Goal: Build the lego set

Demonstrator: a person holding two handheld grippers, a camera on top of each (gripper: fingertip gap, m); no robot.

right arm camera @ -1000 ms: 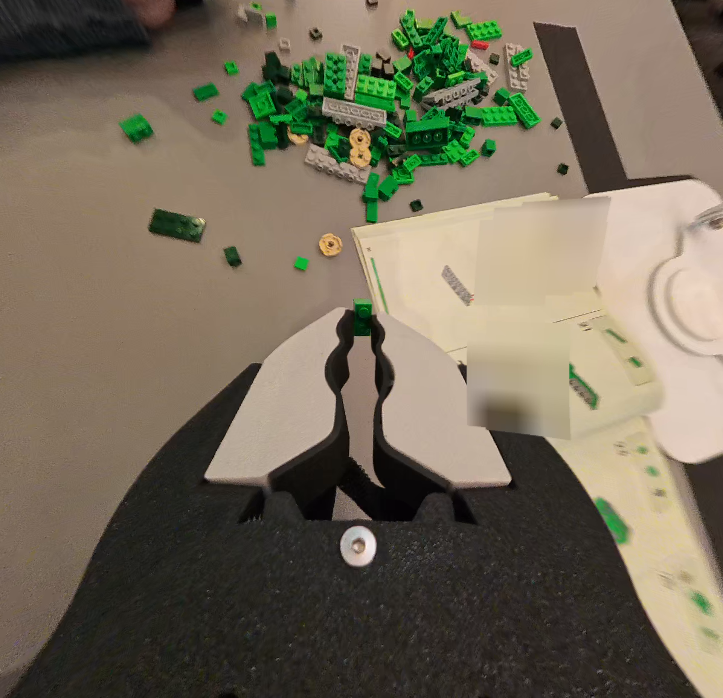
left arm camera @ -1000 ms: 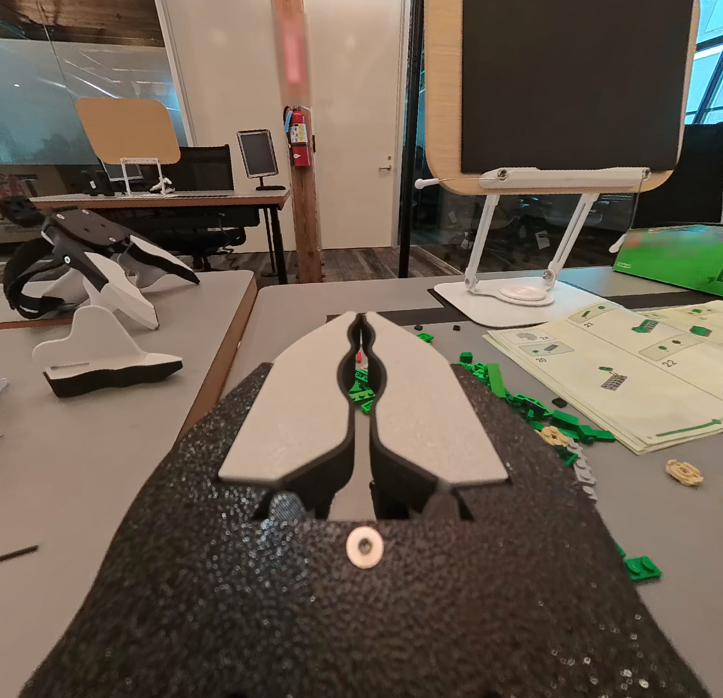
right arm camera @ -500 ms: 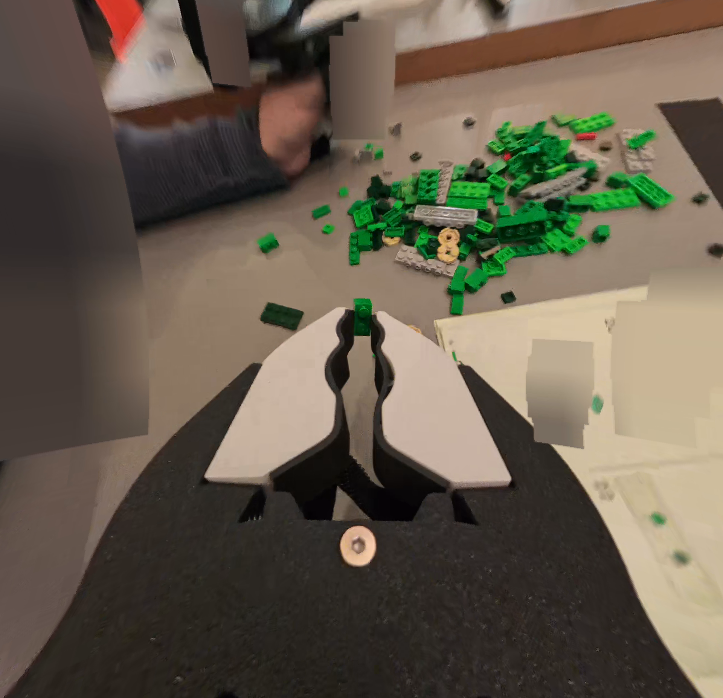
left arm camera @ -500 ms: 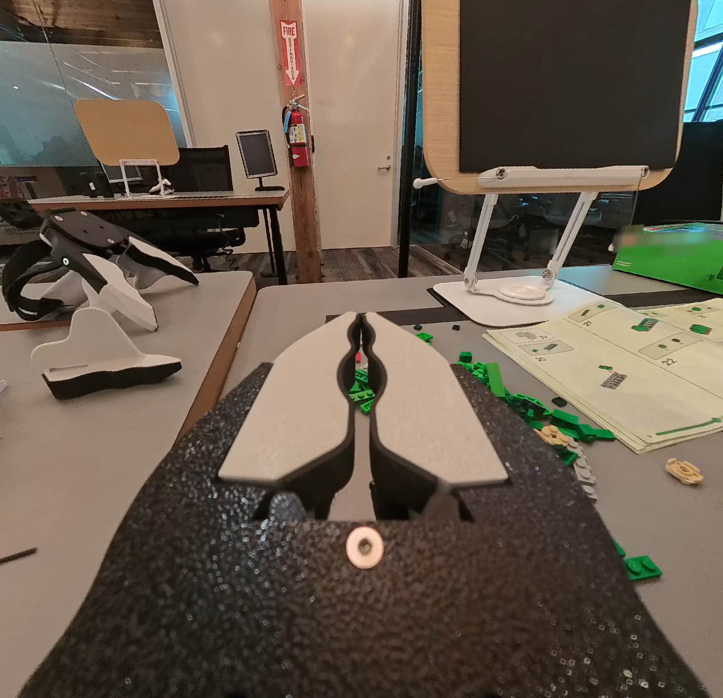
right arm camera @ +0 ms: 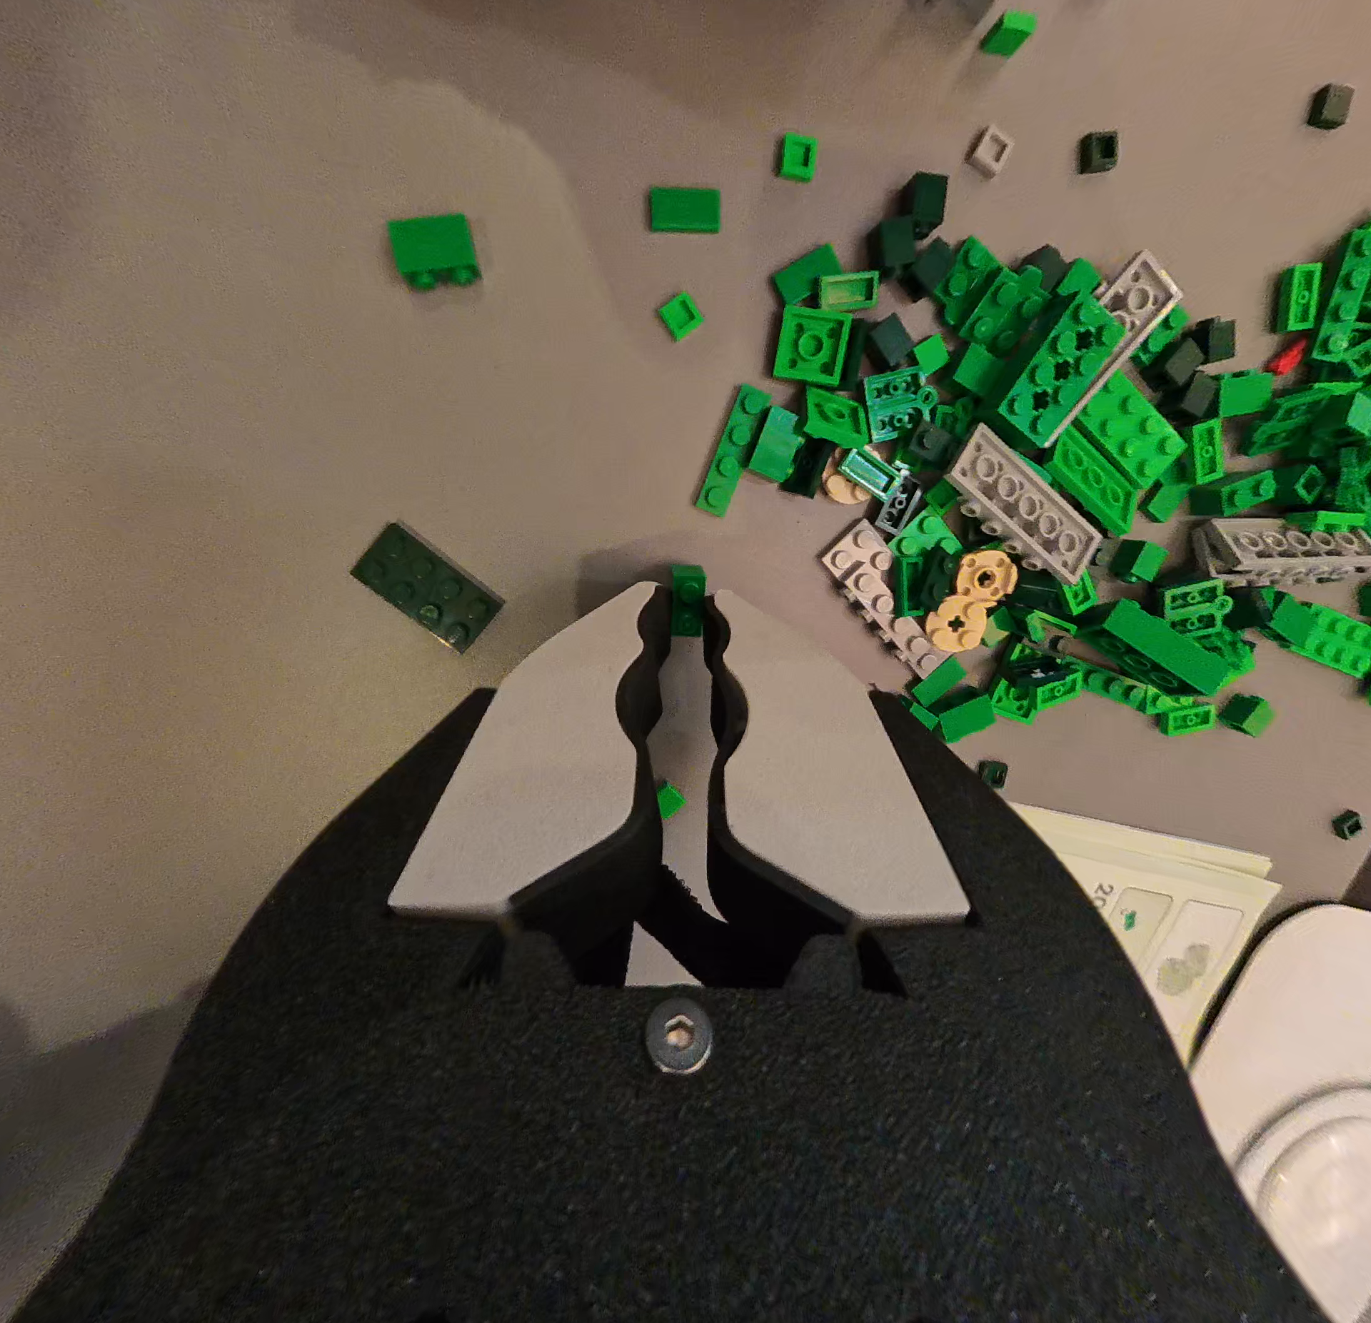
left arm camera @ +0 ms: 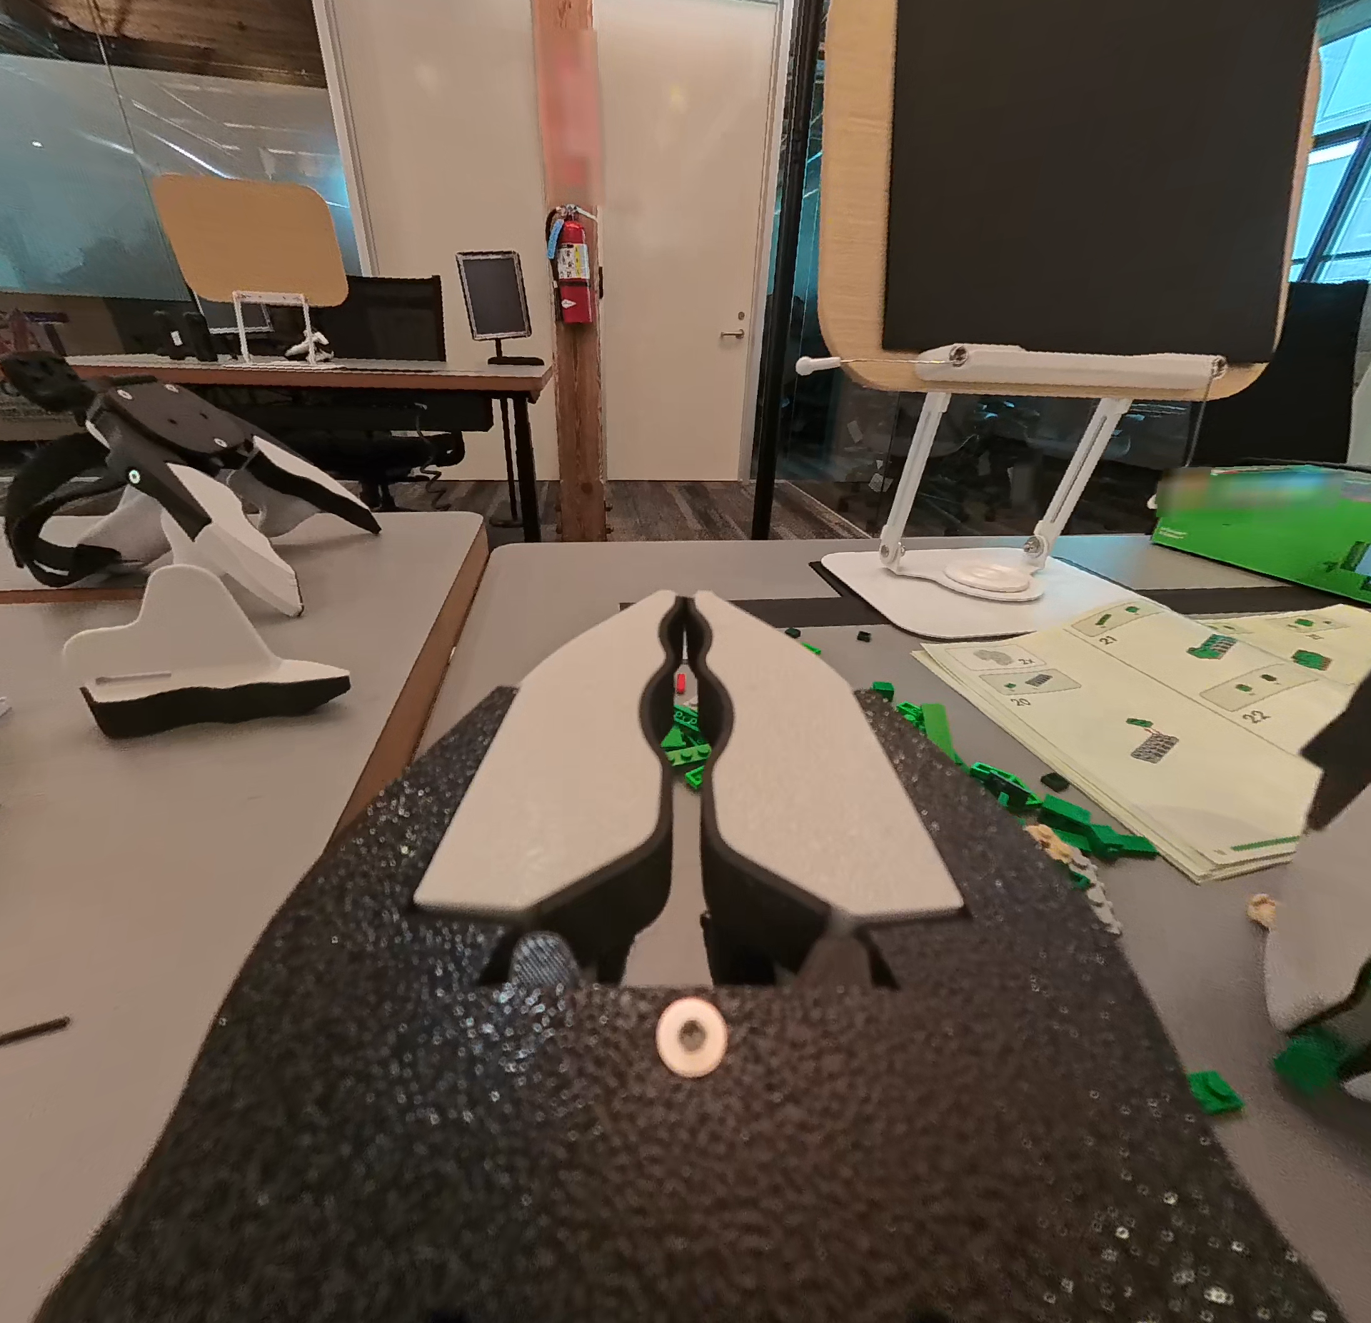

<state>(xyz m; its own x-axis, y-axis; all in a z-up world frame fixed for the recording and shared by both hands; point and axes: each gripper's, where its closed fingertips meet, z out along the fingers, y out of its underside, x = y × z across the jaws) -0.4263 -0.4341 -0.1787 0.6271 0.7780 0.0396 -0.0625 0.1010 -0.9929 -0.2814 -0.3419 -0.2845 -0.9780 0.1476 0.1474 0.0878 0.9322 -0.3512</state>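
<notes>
- Right gripper (right arm camera: 687, 599) pointed down at the grey table (right arm camera: 222, 412). Its jaws were nearly closed, pinching a small green piece (right arm camera: 687, 605) at the very tips; the piece stuck out a little beyond them.
- Left gripper (left arm camera: 686, 609) was level over the table, jaws pressed together, nothing between them. Green bricks showed on the table through the gap farther back.
- Dark green plate (right arm camera: 426, 586) lay flat, studs up, at about 9 o'clock from the right tips, near but apart, with bare table around it.
- Main brick pile (right arm camera: 1076, 456) spread from 1 to 3 o'clock of the right tips. A loose green brick (right arm camera: 432, 249) sat at 11 o'clock, well apart.
- Instruction booklet (left arm camera: 1157, 724) lay open at 2 o'clock from the left gripper; its corner showed at 4 o'clock in the right view.
- Judgement: step in hand was carrying the held piece to its seat, probably the dark plate.
- To do it well: keep the grip light but steady, since only the tips hold. Square the piece to the studs before pressing. Press straight down, not at a slant.
- The empty left gripper could brace the plate's edge against sliding.
</notes>
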